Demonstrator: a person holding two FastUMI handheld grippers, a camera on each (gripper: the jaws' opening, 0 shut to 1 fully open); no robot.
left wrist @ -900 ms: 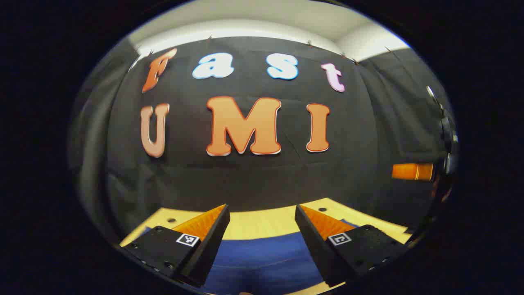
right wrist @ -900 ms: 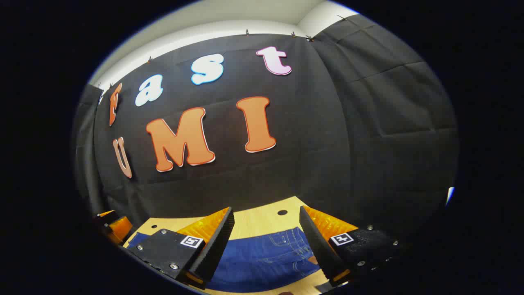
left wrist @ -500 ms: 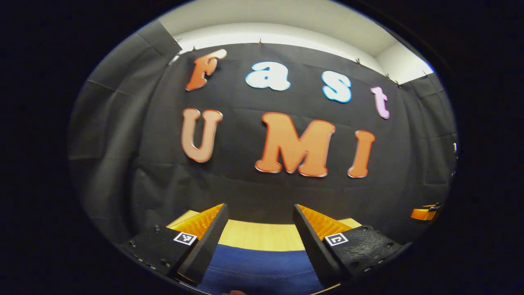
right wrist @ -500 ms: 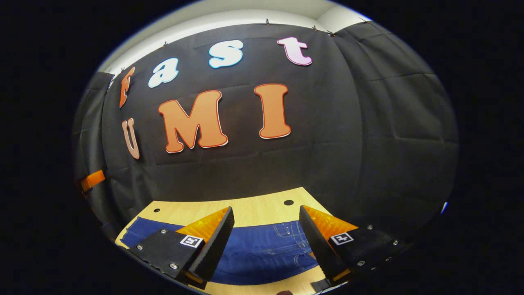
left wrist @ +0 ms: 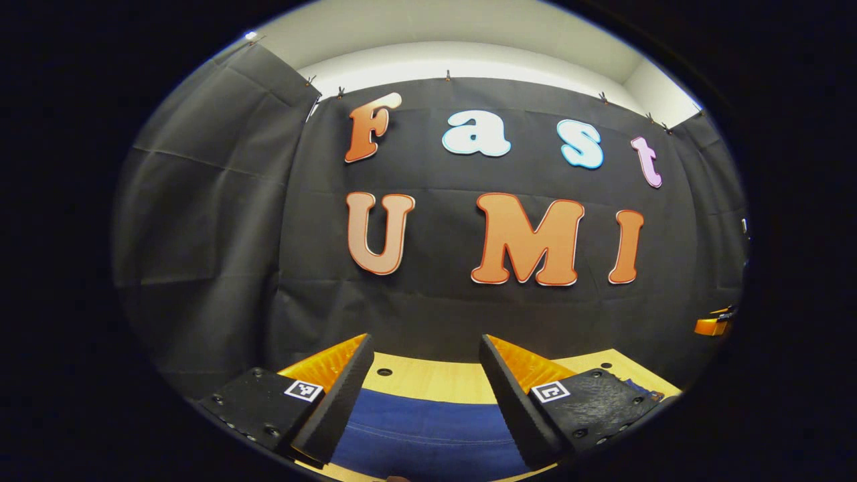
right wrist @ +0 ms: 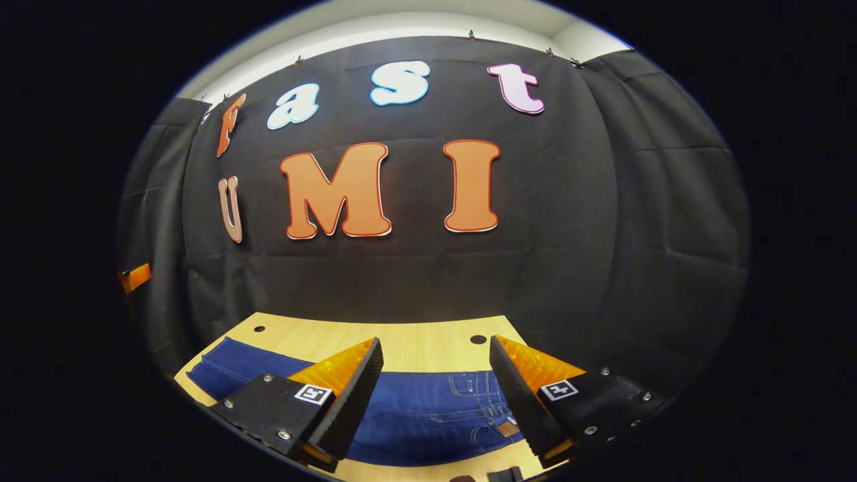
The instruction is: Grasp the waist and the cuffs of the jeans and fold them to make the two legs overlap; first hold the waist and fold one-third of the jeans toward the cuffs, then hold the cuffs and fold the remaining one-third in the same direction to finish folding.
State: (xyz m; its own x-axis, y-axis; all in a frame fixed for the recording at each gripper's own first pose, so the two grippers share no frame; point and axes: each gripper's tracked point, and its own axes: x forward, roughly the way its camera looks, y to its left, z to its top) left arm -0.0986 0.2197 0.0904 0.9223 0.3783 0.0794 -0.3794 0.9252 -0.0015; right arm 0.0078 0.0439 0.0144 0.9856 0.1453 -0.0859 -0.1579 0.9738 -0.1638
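Observation:
Blue jeans (right wrist: 428, 412) lie flat on the light wooden table (right wrist: 402, 335). In the right gripper view the waist end with pocket stitching (right wrist: 479, 395) lies under the right side, and a leg stretches away to the left (right wrist: 227, 365). My right gripper (right wrist: 435, 388) hovers open above the denim, touching nothing. In the left gripper view plain blue denim (left wrist: 422, 435) lies below my left gripper (left wrist: 425, 388), which is open and holds nothing.
The table (left wrist: 435, 378) ends at the black cloth wall right behind it, with small round holes (right wrist: 477, 339) in its top. The other gripper (left wrist: 713, 326) shows at the far right of the left gripper view.
Both grippers have swung sideways over the jeans: the left view has panned left, the right view has panned slightly right. More table and leg are in the right view. Both stay open.

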